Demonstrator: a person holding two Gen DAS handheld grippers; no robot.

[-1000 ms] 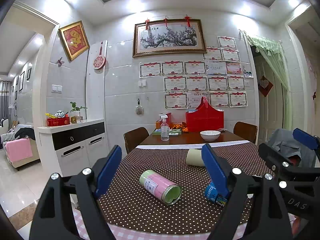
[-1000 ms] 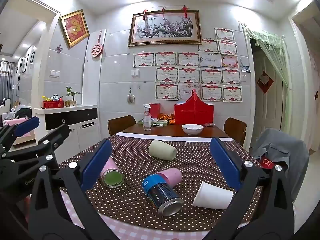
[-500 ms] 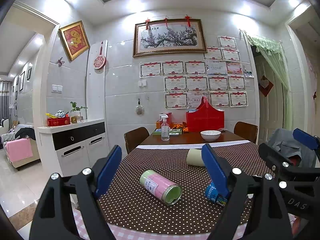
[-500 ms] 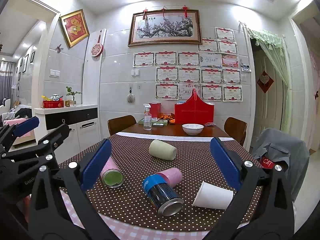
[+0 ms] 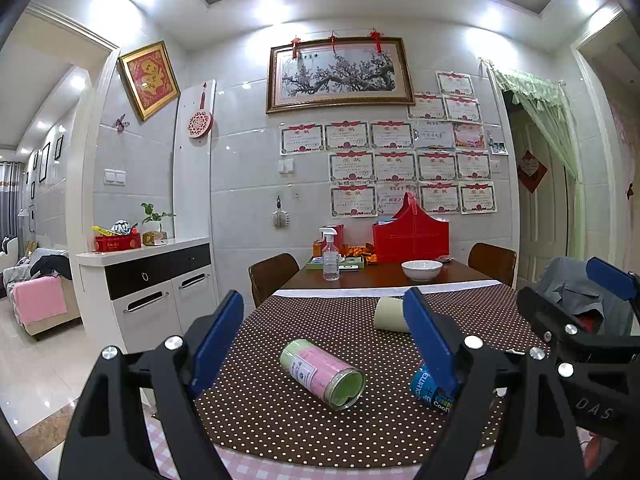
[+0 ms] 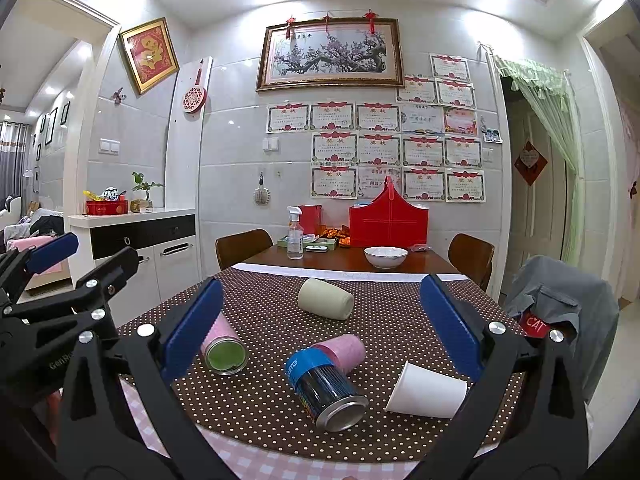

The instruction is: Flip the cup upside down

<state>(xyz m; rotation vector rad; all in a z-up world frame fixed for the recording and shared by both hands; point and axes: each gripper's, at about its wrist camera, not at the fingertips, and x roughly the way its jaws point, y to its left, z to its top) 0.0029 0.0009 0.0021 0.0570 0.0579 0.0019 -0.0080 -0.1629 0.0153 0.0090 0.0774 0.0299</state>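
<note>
Several cups lie on their sides on the brown dotted tablecloth (image 6: 280,320). A pink cup with a green inside (image 5: 322,372) (image 6: 223,346) lies near the left. A blue-banded dark metal cup (image 6: 324,388) (image 5: 430,390) lies in front of a pink cup (image 6: 346,352). A white paper cup (image 6: 426,390) lies at the right. A cream cup (image 6: 326,299) (image 5: 390,314) lies farther back. My left gripper (image 5: 324,336) is open and empty, above the near table edge. My right gripper (image 6: 320,316) is open and empty, beside it to the right.
A white bowl (image 6: 386,257), a spray bottle (image 6: 295,234) and a red box (image 6: 388,220) stand on the far wooden part of the table. Chairs stand around it; one at the right carries a grey jacket (image 6: 560,304). A white sideboard (image 5: 152,280) is at the left.
</note>
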